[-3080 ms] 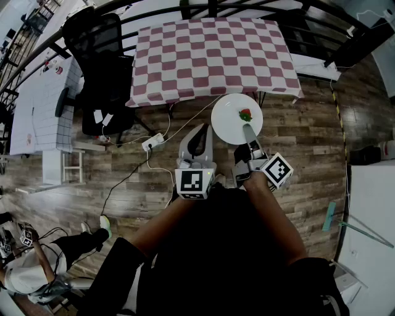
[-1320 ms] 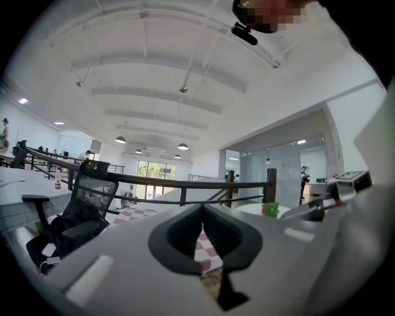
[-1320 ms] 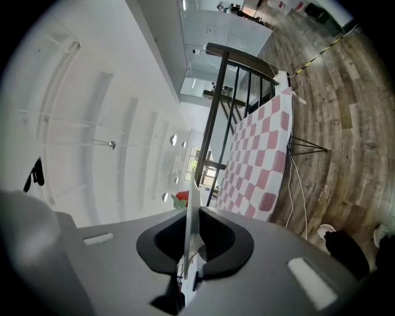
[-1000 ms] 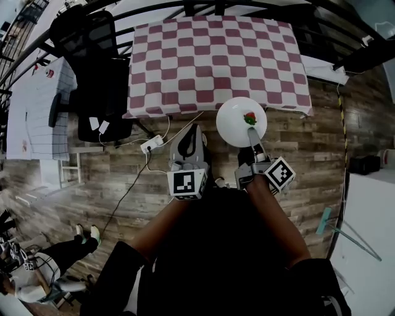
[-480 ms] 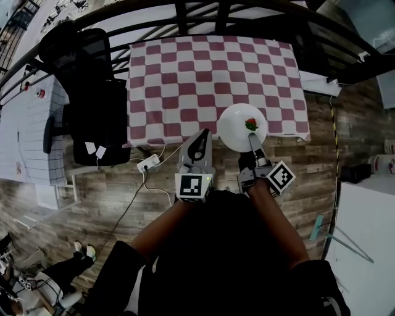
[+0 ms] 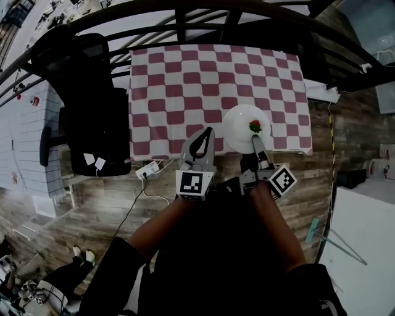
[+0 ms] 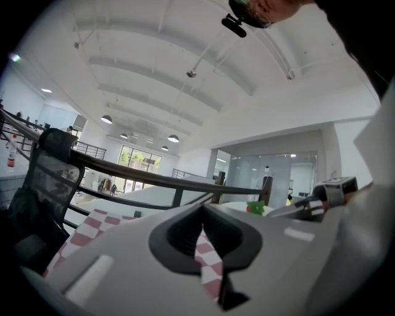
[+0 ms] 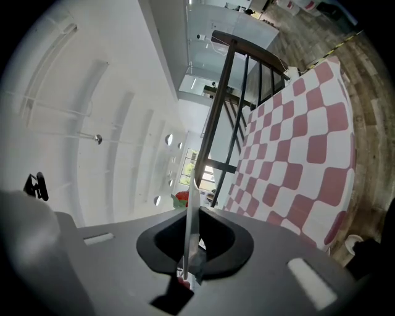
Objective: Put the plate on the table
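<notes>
A white plate [image 6: 242, 129] with a red strawberry [image 6: 255, 126] on it hangs over the near right edge of the table [image 6: 185, 86], which has a red-and-white checked cloth. My right gripper [image 6: 255, 141] is shut on the plate's near rim. In the right gripper view the plate [image 8: 189, 191] stands edge-on between the pads, with the strawberry [image 8: 179, 199] behind it and the checked cloth [image 8: 296, 154] to the right. My left gripper [image 6: 207, 131] is shut and holds nothing, just left of the plate at the table's near edge. In the left gripper view its tips [image 7: 202, 208] meet, and the plate [image 7: 237, 208] shows to the right.
A black office chair [image 6: 89, 92] stands close to the table's left side. A dark railing [image 6: 203, 12] runs behind the table. A power strip [image 6: 146, 170] and cable lie on the wooden floor below the table's near edge. A white table [image 6: 364, 247] is at the right.
The table has come closer. The plate, held over the wooden floor before, now hangs over the table's near right edge. Both grippers keep their grip state.
</notes>
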Demonstrator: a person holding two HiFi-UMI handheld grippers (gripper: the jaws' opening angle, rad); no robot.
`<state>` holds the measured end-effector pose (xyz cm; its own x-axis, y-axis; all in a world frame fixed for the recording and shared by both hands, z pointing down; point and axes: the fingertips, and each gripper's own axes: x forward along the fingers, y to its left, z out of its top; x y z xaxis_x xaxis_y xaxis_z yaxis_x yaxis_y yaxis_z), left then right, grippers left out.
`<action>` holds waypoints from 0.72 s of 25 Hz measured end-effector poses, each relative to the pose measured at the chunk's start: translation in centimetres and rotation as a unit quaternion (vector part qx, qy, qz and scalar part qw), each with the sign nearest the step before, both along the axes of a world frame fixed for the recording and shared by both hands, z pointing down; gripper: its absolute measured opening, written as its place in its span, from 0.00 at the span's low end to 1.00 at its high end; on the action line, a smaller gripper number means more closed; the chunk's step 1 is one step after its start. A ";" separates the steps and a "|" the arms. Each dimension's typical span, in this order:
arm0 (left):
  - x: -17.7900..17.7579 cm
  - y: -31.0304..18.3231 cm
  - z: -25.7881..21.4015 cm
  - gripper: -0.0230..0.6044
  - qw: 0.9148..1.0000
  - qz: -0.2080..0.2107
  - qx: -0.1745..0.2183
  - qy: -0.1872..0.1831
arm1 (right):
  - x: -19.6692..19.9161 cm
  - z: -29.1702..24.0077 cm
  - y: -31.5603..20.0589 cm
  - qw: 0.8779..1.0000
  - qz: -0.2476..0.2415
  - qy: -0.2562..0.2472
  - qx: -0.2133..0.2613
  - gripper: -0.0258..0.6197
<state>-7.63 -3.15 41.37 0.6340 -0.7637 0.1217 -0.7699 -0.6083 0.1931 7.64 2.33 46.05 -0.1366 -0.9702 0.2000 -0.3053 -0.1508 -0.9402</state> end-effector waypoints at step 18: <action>-0.7 -5.5 1.2 0.05 0.998 -0.055 -0.008 -0.018 | -0.2 2.0 -8.1 0.999 -0.051 -0.016 -0.009 0.07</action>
